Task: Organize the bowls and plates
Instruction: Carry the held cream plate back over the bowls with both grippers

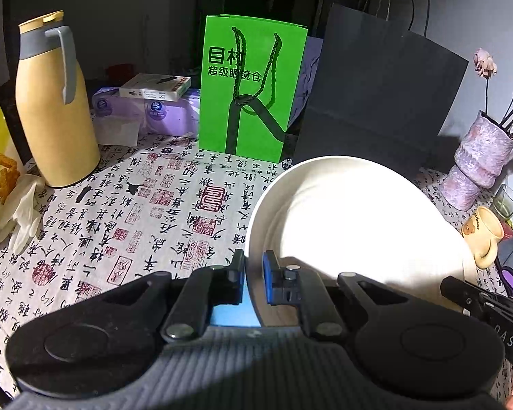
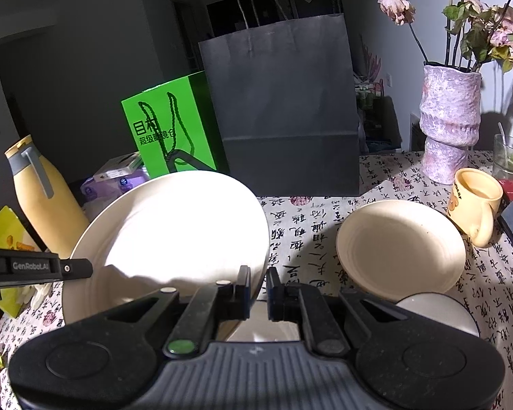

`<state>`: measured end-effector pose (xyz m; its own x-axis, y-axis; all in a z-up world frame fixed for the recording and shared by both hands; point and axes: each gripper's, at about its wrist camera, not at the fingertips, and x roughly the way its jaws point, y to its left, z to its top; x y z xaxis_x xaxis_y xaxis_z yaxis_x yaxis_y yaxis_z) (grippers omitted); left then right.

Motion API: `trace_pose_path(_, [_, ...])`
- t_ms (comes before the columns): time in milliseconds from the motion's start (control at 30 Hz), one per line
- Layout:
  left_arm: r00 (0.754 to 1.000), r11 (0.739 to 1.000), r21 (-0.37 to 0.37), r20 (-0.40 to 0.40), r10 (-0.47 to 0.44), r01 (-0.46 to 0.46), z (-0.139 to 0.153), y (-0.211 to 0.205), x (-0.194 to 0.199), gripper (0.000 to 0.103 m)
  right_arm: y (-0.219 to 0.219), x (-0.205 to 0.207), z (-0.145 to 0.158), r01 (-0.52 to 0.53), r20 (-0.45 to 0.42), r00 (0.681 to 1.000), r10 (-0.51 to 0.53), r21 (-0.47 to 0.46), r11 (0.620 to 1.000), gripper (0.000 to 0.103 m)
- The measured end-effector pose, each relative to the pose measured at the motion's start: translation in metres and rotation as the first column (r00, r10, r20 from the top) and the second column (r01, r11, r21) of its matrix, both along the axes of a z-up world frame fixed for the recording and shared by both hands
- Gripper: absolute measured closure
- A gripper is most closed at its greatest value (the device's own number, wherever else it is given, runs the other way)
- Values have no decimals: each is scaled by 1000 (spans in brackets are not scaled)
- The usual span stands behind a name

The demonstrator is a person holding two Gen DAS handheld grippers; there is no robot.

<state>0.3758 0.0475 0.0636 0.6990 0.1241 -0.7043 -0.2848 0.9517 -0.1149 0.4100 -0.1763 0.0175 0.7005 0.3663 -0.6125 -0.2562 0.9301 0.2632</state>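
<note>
A large white plate (image 1: pixel 352 225) is held tilted above the table; it also shows in the right wrist view (image 2: pixel 174 229). My left gripper (image 1: pixel 254 276) is shut on its left rim. My right gripper (image 2: pixel 258 288) is shut on its right rim. The left gripper's body shows at the left of the right wrist view (image 2: pixel 37 266), and the right gripper's body at the right edge of the left wrist view (image 1: pixel 485 304). A smaller cream plate (image 2: pixel 400 246) rests tilted on a white bowl (image 2: pixel 437 311) to the right of my right gripper.
On the calligraphy tablecloth (image 1: pixel 136 222) stand a yellow thermos (image 1: pixel 54 109), a green bag (image 1: pixel 249 89), a dark paper bag (image 2: pixel 284 109), a purple vase (image 2: pixel 448 126), a cream mug (image 2: pixel 475 201) and a glass (image 2: pixel 508 157). White gloves (image 1: pixel 20 215) lie at the left.
</note>
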Motion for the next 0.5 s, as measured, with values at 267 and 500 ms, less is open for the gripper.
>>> trace_pose_path(267, [1000, 1000, 2, 18, 1, -1, 2, -2, -25, 91, -1, -24, 4, 2, 8, 1000, -2, 2, 1000, 94])
trace_pose_path(500, [999, 1000, 0, 34, 8, -8, 7, -2, -45, 91, 0, -42, 8, -3, 16, 1000, 2, 7, 1000, 94])
